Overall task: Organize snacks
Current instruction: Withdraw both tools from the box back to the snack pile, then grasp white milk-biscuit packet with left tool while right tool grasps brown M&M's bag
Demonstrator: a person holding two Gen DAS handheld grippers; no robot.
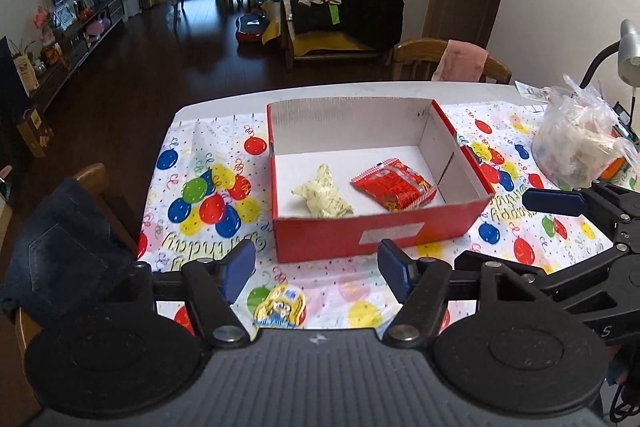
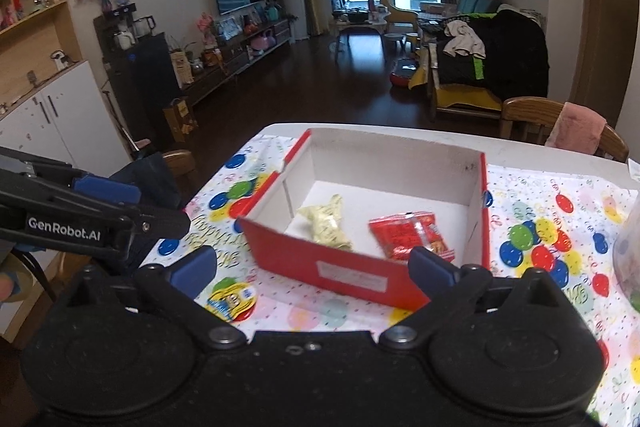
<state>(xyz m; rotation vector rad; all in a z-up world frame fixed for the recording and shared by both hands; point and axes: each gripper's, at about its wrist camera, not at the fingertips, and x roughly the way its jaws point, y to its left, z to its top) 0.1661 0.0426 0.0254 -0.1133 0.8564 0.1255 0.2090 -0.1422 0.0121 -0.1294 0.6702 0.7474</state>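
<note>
I hold both grippers just short of the red cardboard box (image 1: 360, 231), which sits on the balloon-print tablecloth (image 1: 208, 195). My left gripper (image 1: 316, 267) has its blue pads apart with nothing between them, and my right gripper (image 2: 316, 267) stands wide open, also empty. Inside the box lie two snacks: a pale yellow wrapped snack (image 1: 322, 193) toward the box's left side, and a red snack packet (image 1: 394, 187) to its right, well apart from the yellow one.

One more snack is outside: a small yellow cartoon-print packet (image 1: 282, 307) lies flat on the cloth just in front of the box's near wall, almost under my left gripper. I judge that I am between placements, with two items stowed and this one waiting. The next move calls for lowering one gripper over the flat packet, closing on an edge and lifting it over the near wall. Being thin and flat, it may be hard to pinch without catching the cloth.

To the right of the box a clear plastic bag (image 1: 580, 147) of something stands on the table; I cannot tell its contents. Behind the box, beyond the white table (image 1: 224, 99) edge, a wooden chair (image 1: 416, 55) carries a pink cloth, and a dark-floored living room stretches back to a window.
</note>
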